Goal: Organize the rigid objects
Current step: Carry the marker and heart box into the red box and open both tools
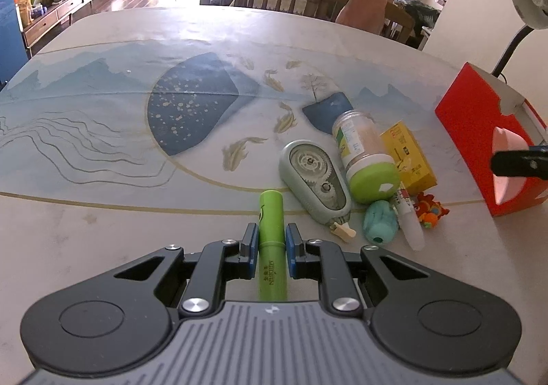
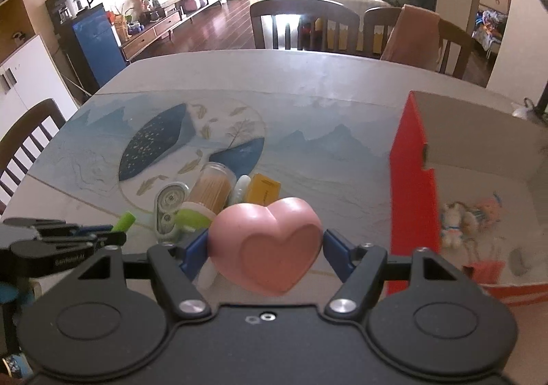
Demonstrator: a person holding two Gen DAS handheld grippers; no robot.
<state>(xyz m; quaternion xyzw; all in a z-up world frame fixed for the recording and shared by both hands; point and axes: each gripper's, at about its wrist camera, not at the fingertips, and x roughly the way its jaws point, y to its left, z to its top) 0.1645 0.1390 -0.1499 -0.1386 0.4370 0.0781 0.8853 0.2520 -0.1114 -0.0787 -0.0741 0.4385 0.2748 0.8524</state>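
We see the left claw (image 1: 271, 241) clamped on a green tube (image 1: 271, 244), its blue pads pressing the tube from both sides; the tube lies along the claw, its far end pointing out over the tabletop (image 1: 102, 214), and whether that end rests on the surface we cannot tell

Just right of the tube lies a cluster of small things: a tape dispenser (image 1: 313, 179), a jar (image 1: 364, 154) on its side with a green lid toward us, a yellow box (image 1: 409, 155) touching the jar, a teal piece (image 1: 378, 222), a white tube (image 1: 411, 224) and a small orange toy (image 1: 430, 210). The dispenser and the jar lie side by side, touching or nearly so

Our right claw (image 2: 266, 241) grips a pink heart (image 2: 270, 244), one blue pad against each flank, the heart's raised face turned toward the camera. It is held above the tabletop, just left of the red box (image 2: 411, 186) and in front of the cluster. From the left wrist view the heart shows against the red box's side, with one black finger of the right claw across it

The red box stands open at the right edge of the tabletop; inside it lie a few small figures (image 2: 469, 217), too blurred to name. Chairs (image 2: 294, 22) stand at the far side
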